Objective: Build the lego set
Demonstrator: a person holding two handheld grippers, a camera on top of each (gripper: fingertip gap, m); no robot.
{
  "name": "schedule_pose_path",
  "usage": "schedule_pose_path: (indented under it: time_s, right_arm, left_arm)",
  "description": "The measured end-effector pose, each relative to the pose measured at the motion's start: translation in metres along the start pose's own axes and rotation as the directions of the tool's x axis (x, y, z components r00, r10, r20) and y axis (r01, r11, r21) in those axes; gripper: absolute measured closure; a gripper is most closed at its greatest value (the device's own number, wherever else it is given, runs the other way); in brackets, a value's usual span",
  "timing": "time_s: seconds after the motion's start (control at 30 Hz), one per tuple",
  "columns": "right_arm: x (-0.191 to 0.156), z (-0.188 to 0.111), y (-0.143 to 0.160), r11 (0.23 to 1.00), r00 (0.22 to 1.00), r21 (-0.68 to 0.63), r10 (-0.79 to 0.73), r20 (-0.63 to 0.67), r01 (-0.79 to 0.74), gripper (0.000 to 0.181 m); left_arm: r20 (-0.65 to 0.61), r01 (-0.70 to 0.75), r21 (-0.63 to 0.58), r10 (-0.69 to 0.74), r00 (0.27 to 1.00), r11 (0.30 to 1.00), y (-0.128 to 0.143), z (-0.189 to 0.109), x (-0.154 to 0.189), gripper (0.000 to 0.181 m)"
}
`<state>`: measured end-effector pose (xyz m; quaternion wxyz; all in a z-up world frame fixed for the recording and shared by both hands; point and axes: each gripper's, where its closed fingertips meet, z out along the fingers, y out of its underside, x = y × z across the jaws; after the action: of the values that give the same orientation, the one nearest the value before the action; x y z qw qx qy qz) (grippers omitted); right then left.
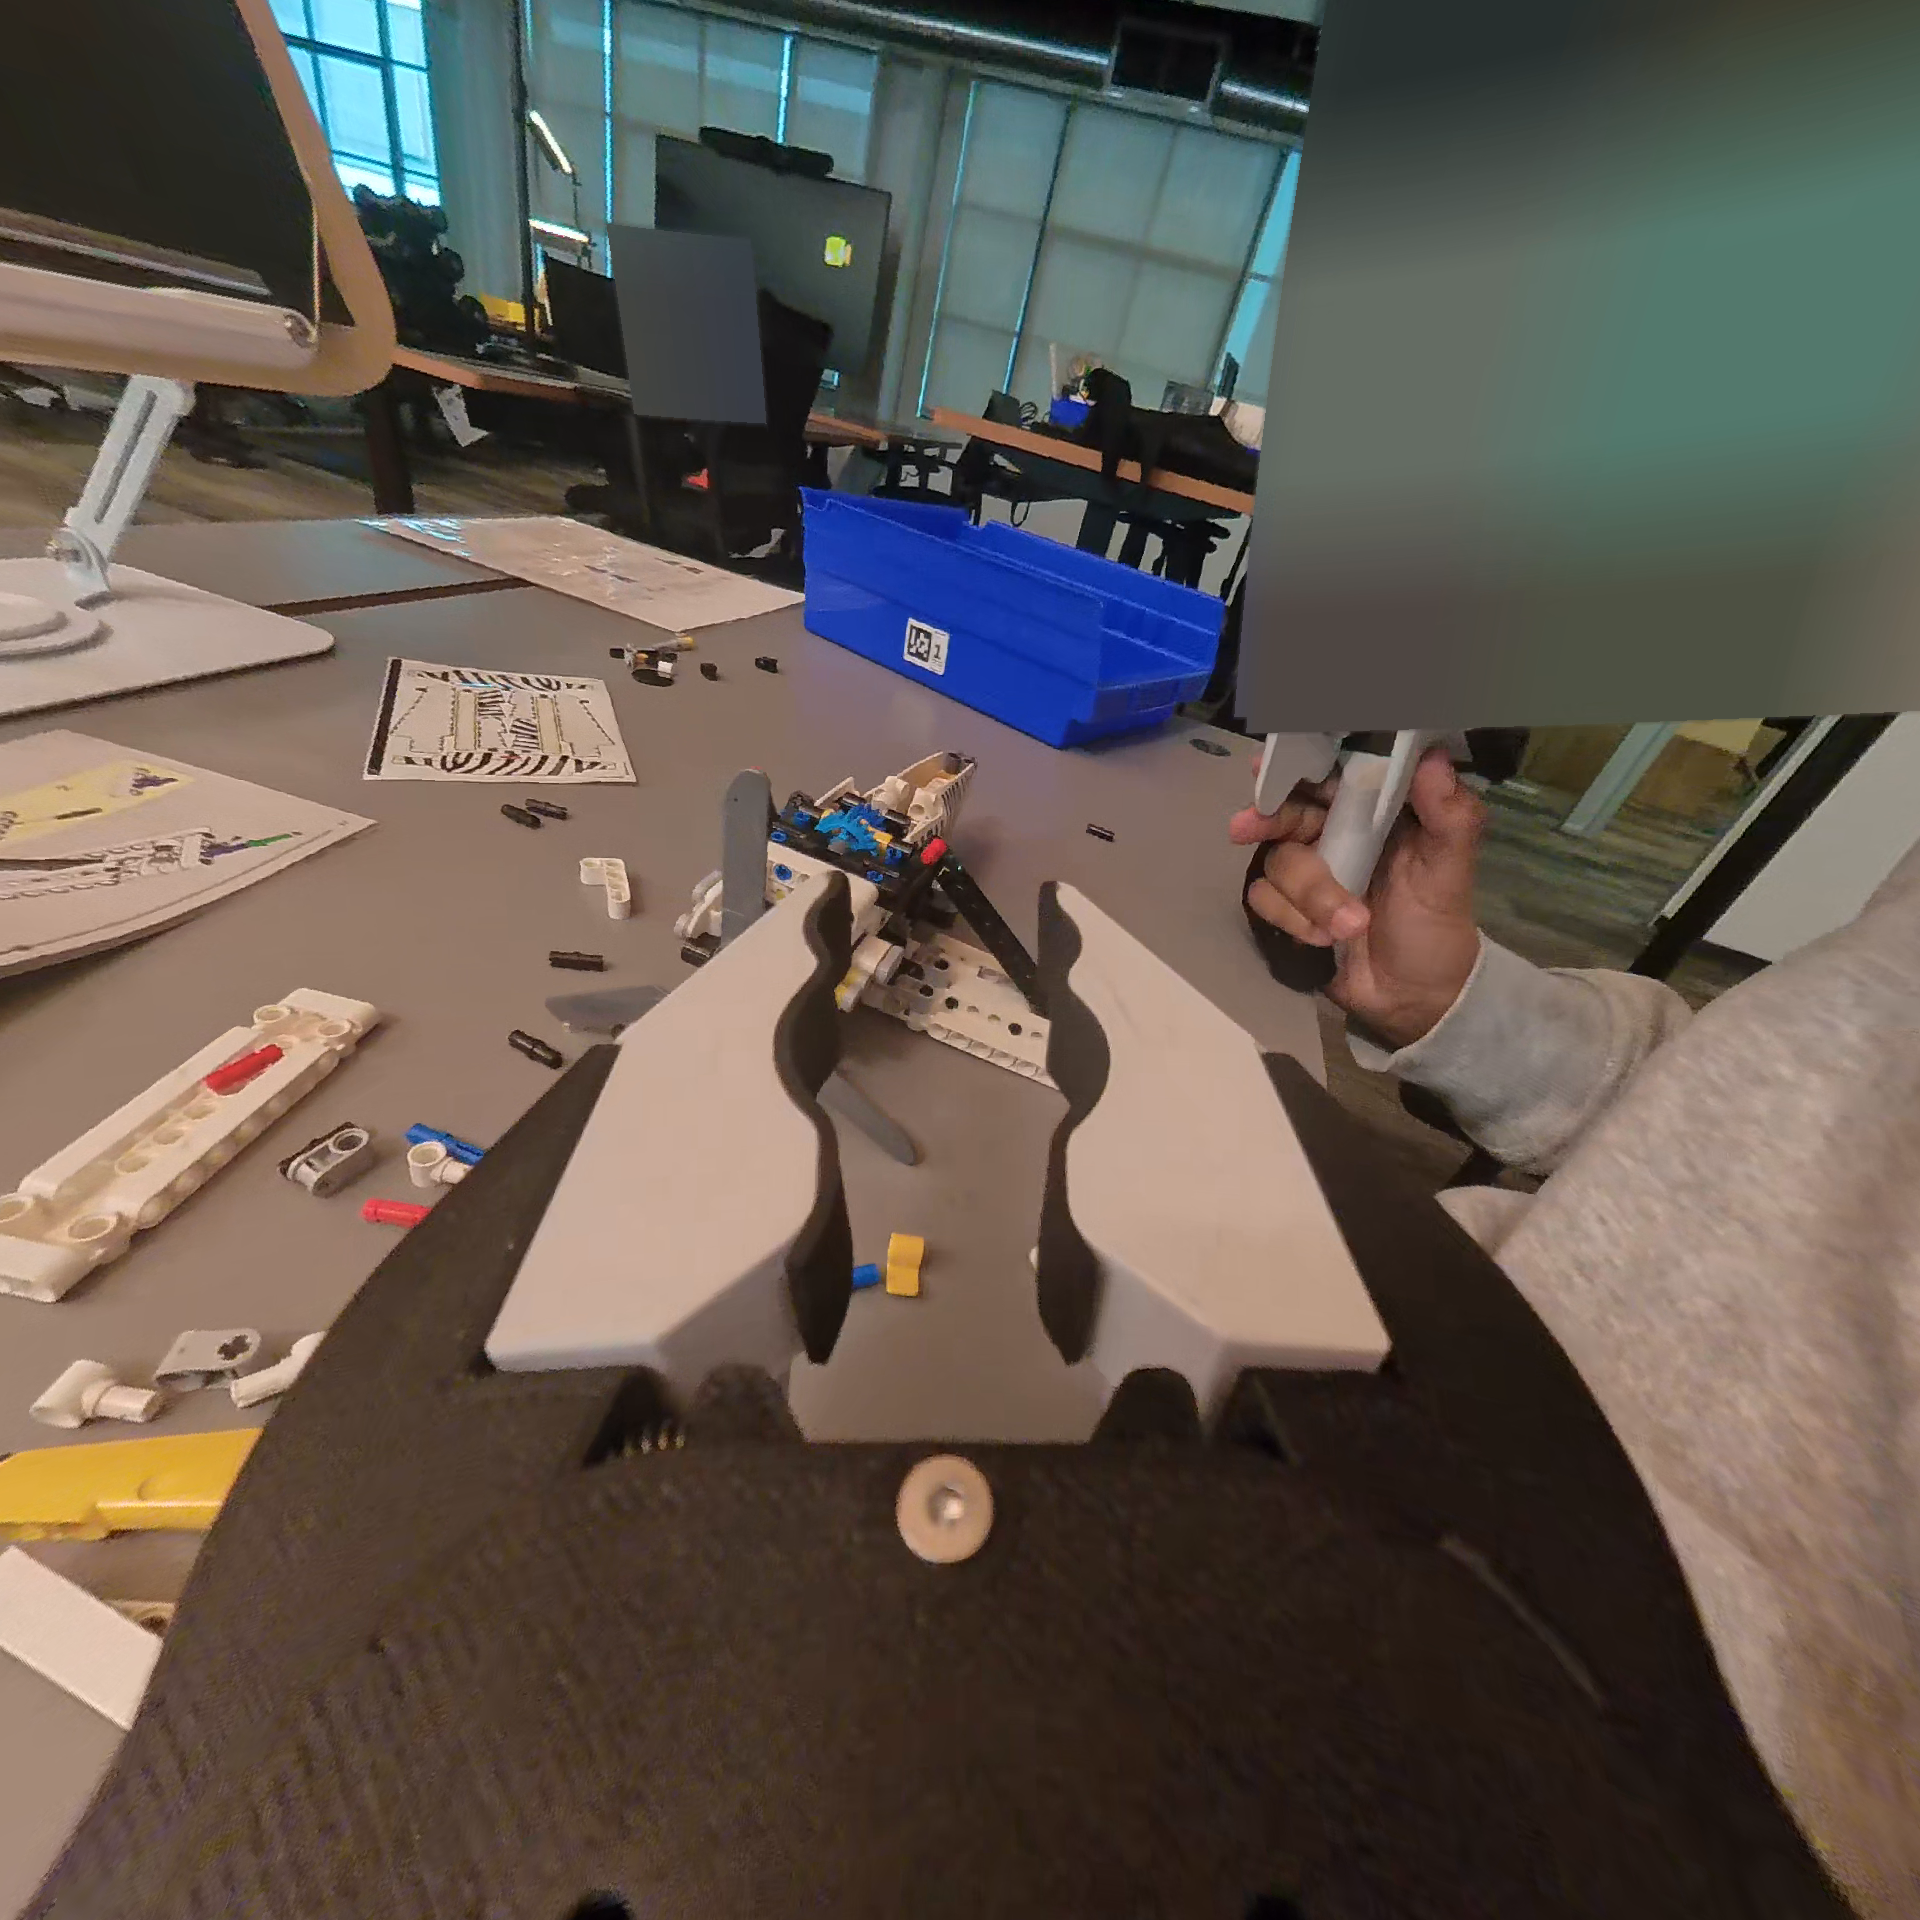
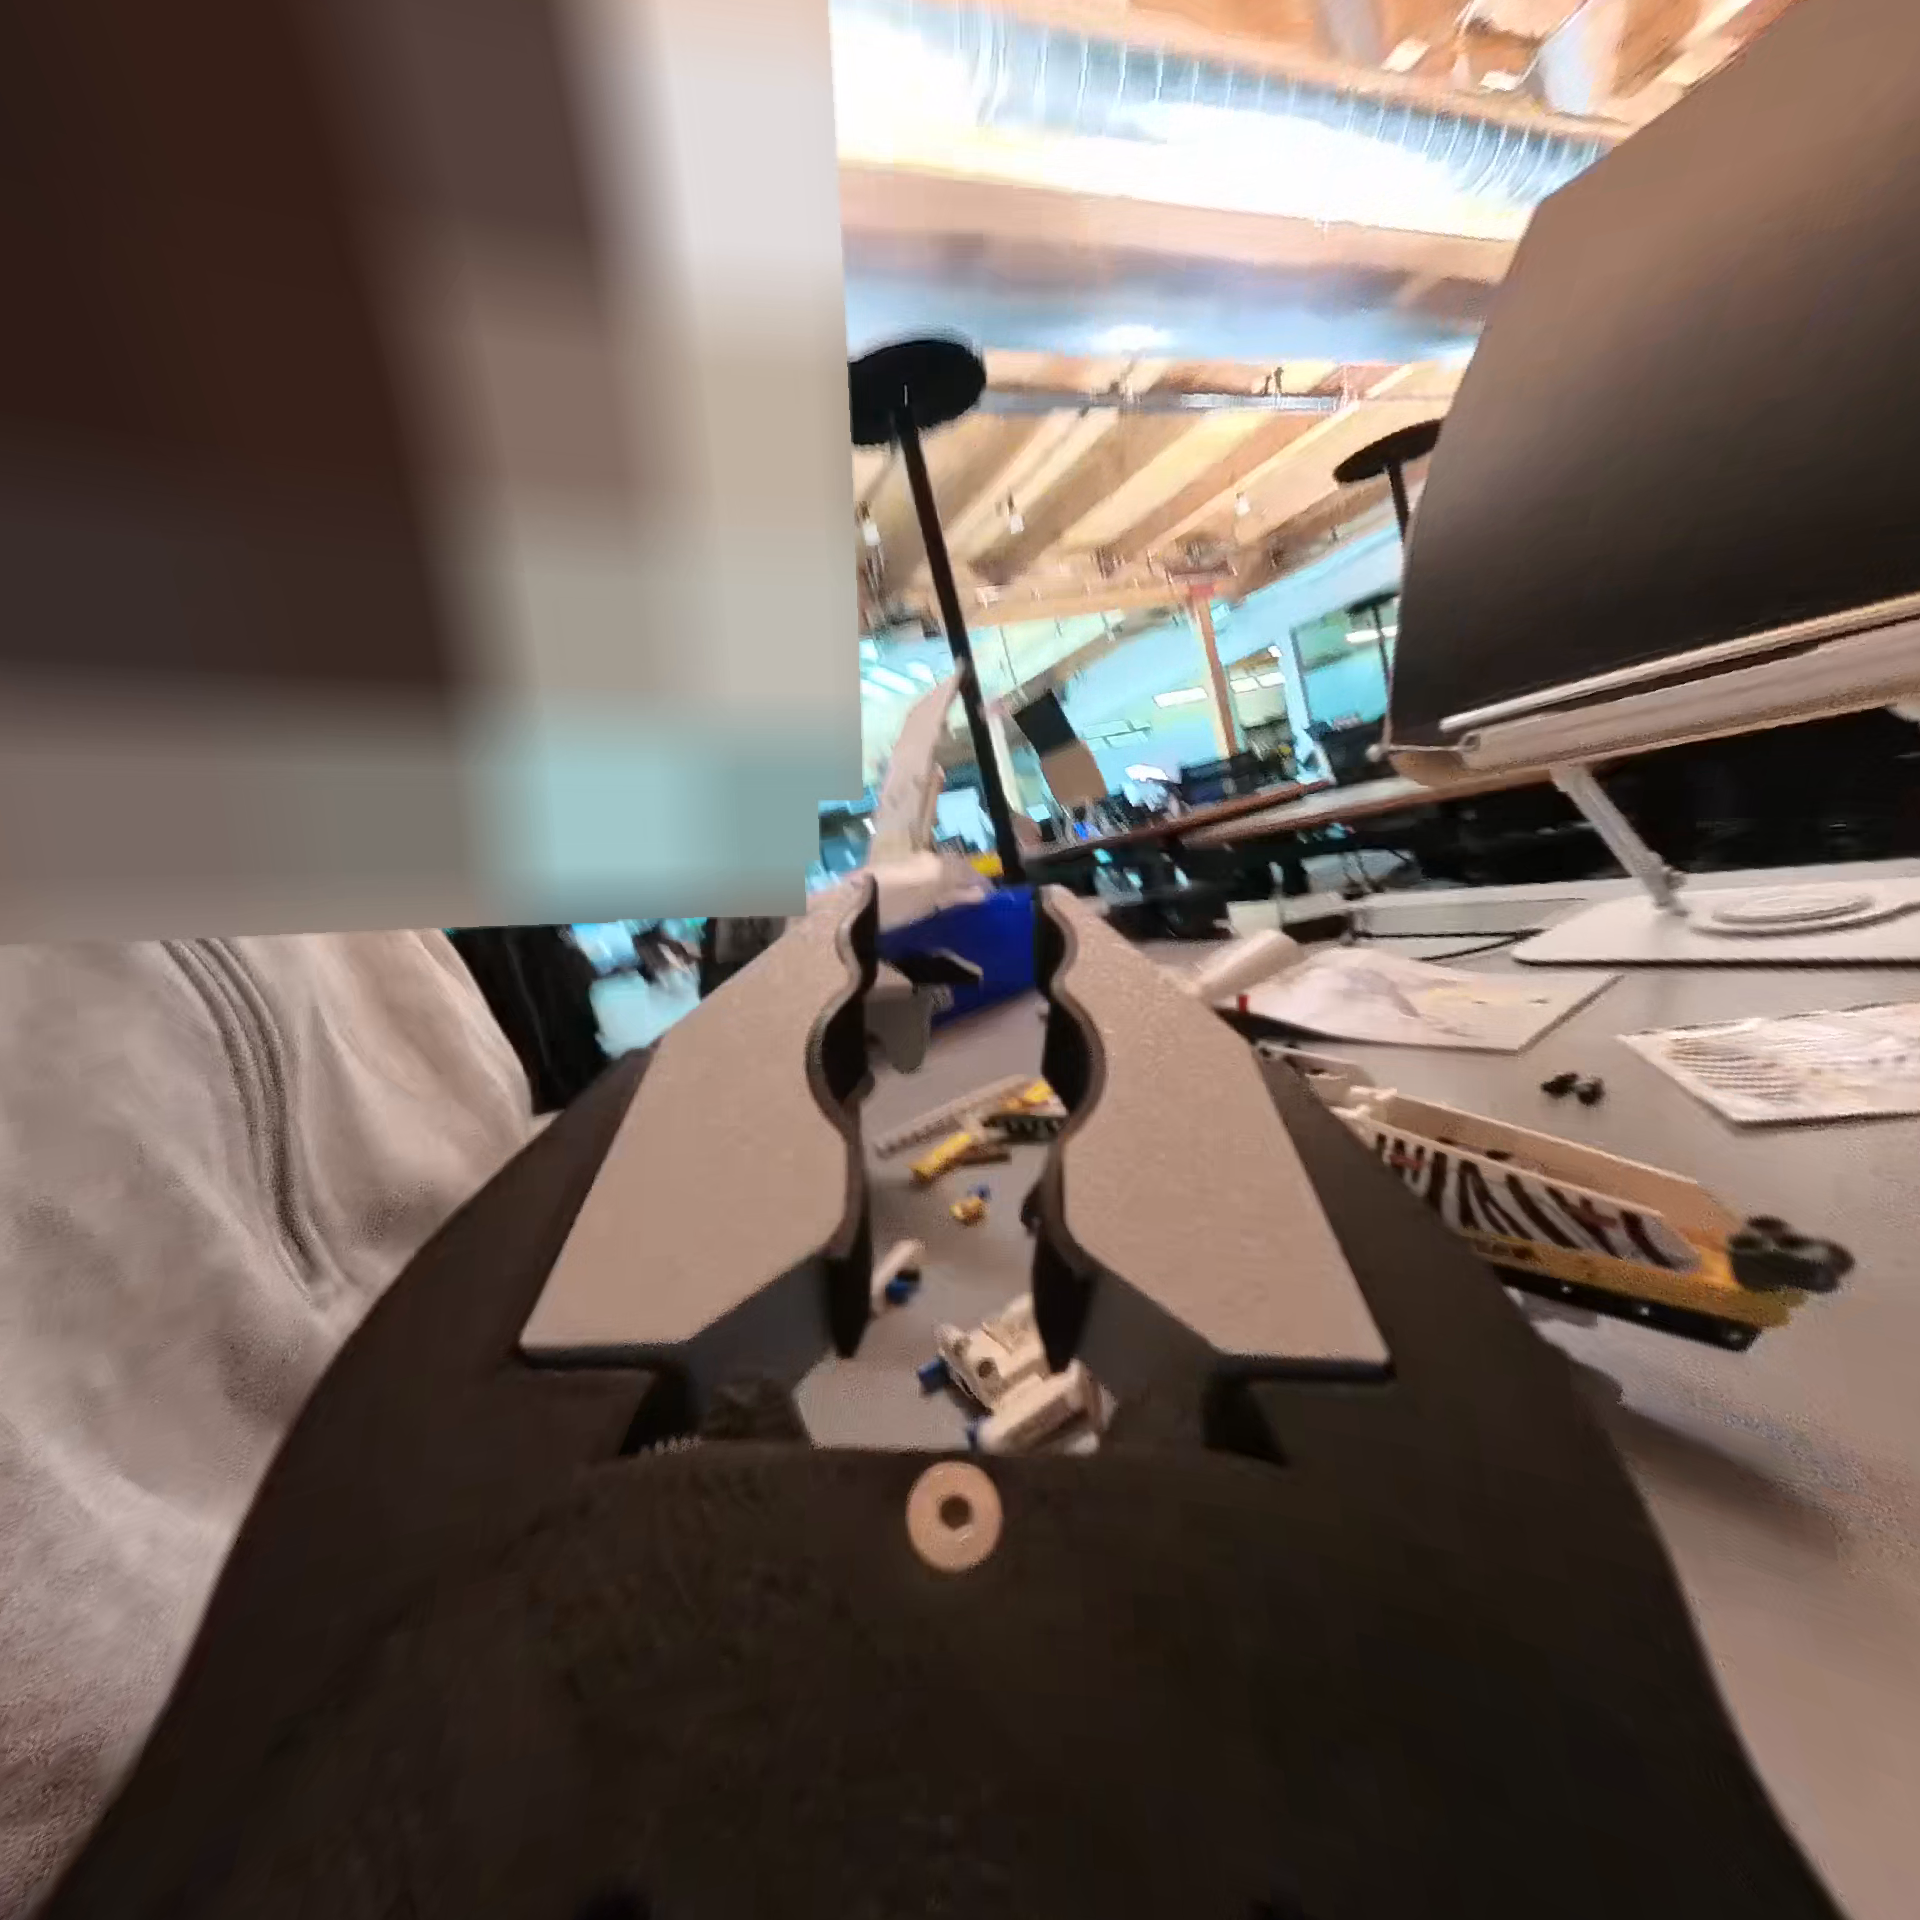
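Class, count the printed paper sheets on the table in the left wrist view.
3: striped sheet mid-table, instruction page at left edge, far sheet near the blue bin. Others may be hidden.

From my left wrist view, the Lego model (image 1: 883,894) sits at twelve o'clock on the table (image 1: 1091,748); storage bin (image 1: 997,613) behind at one, sticker sheet (image 1: 499,719) at ten

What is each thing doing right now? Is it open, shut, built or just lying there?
Left gripper: jaws open, holding nothing.
Right gripper: jaws open, holding nothing.
Lego model: partly built, resting on the table.
Long white beam: lying flat, loose.
Blue bin: open on top, contents hidden.
Instruction booklet: lying open.
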<state>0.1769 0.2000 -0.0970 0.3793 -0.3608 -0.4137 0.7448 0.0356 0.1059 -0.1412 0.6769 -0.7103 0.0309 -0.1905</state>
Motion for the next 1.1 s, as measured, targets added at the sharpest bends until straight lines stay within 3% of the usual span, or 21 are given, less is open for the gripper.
schedule_pose_path:
  time_s: [0.17,0.47,0.6,0.77,1.1]
  right_arm:
    - [0.001,0.018,0.022,0.987,0.997,-0.147,-0.077,-0.028,0.072,0.154]
    - [0.017,0.009,0.008,0.998,0.997,-0.047,0.048,-0.064,-0.051,0.149]
    - [0.013,0.018,0.022,0.989,0.994,-0.144,-0.051,-0.100,0.036,0.139]
    - [0.004,0.024,0.034,0.967,0.983,-0.214,-0.160,-0.090,0.137,0.144]
    - [0.008,0.015,0.019,0.991,0.993,-0.113,-0.082,-0.087,0.072,0.145]
  left_arm:
    - [-0.033,0.013,0.003,-0.013,0.999,1.000,0.000,0.000,0.005,0.146]
    - [-0.059,0.024,0.004,-0.023,0.998,1.000,0.001,0.000,0.009,0.146]
    - [-0.059,0.025,-0.004,-0.025,0.998,1.000,0.002,0.001,0.009,0.146]
    - [-0.061,0.036,-0.007,-0.036,0.997,0.999,0.002,0.001,0.008,0.145]
    - [-0.049,0.001,-0.015,-0.002,0.999,1.000,0.003,0.002,0.011,0.144]
